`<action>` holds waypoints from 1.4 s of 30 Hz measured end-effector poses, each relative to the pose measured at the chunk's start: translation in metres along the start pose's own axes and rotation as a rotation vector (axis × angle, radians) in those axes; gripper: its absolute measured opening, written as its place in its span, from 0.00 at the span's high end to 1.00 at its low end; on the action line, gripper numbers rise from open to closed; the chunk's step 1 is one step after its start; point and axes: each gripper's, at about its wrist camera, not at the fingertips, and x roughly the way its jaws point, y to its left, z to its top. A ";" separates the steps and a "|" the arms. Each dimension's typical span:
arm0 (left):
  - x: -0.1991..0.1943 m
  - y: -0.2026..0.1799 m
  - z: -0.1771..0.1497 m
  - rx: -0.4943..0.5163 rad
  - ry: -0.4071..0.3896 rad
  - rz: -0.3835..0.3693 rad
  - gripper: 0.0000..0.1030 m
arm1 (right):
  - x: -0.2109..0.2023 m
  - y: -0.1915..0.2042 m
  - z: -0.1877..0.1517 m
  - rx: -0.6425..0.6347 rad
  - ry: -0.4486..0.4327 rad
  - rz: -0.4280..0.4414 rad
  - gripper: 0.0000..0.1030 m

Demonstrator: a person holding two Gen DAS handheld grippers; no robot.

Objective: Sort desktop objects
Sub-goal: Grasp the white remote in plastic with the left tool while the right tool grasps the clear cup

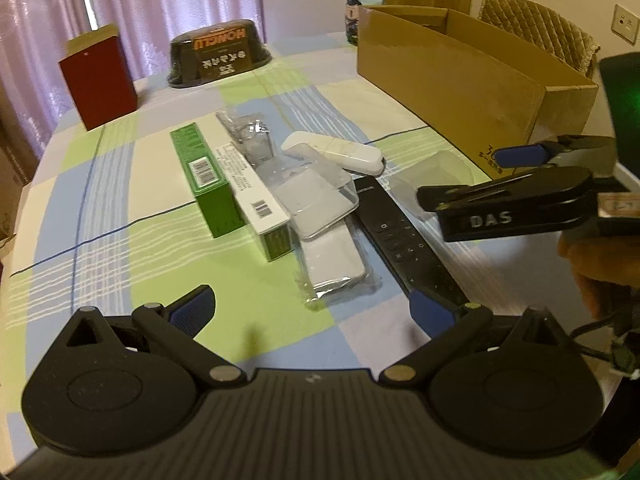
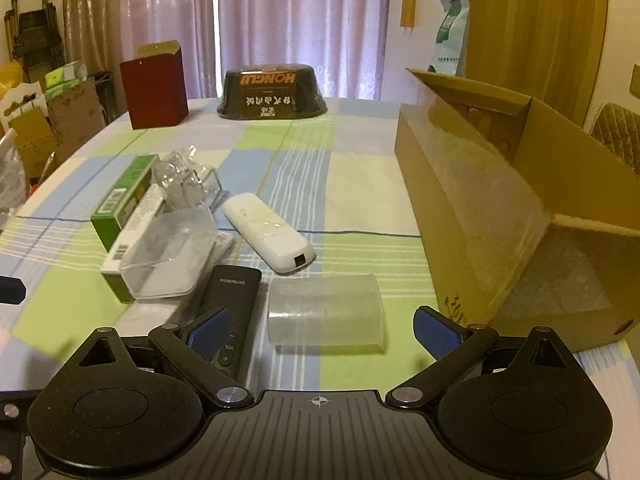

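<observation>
My left gripper (image 1: 312, 310) is open low over the checked tablecloth, its blue pads on either side of a flat white packet in a clear bag (image 1: 336, 268). A black remote (image 1: 404, 240) lies by its right finger. A green box (image 1: 204, 176), a white barcode box (image 1: 252, 192), a clear plastic tub (image 1: 312, 200) and a white remote (image 1: 336, 152) lie together ahead. My right gripper (image 2: 322, 330) is open just above a clear curved plastic lid (image 2: 324, 312), with the black remote (image 2: 232, 304) under its left finger. The white remote (image 2: 268, 236) lies beyond.
An open cardboard box (image 2: 480, 208) lined with bubble wrap stands at the right. At the far end of the table are a red box (image 2: 154, 88) and an upturned black bowl pack (image 2: 272, 92). Crumpled clear plastic (image 2: 180, 176) lies by the green box (image 2: 124, 200). A hand (image 1: 592, 264) holds the right gripper (image 1: 464, 176).
</observation>
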 end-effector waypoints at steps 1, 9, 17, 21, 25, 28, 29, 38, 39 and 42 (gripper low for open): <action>0.003 0.000 0.000 0.003 0.000 -0.005 0.01 | 0.003 0.001 -0.001 -0.005 -0.002 -0.005 0.03; 0.020 0.004 0.000 -0.005 -0.001 -0.013 0.01 | 0.019 0.000 -0.007 -0.002 0.009 -0.040 0.12; 0.029 0.007 0.000 -0.043 -0.007 -0.007 0.02 | 0.028 0.001 -0.011 -0.004 0.029 -0.017 0.31; 0.034 0.002 0.002 -0.042 -0.016 -0.009 0.11 | 0.021 0.000 -0.015 0.008 0.033 -0.016 0.31; 0.045 -0.003 0.007 -0.052 -0.004 -0.007 0.27 | 0.011 -0.004 -0.020 0.018 0.040 -0.012 0.31; 0.055 -0.007 0.009 -0.051 0.024 -0.005 0.41 | 0.002 -0.007 -0.023 0.023 0.045 -0.009 0.31; 0.057 -0.009 0.010 -0.049 0.030 -0.006 0.47 | -0.001 -0.008 -0.023 0.026 0.047 -0.008 0.31; 0.032 -0.017 -0.006 -0.068 0.099 -0.018 0.62 | -0.024 -0.016 -0.025 0.047 0.057 0.022 0.31; 0.026 -0.018 -0.012 -0.073 0.114 -0.019 0.62 | -0.028 -0.016 -0.026 0.048 0.060 0.026 0.31; 0.008 -0.022 -0.028 -0.085 0.145 -0.011 0.62 | -0.039 -0.019 -0.031 0.053 0.069 0.036 0.31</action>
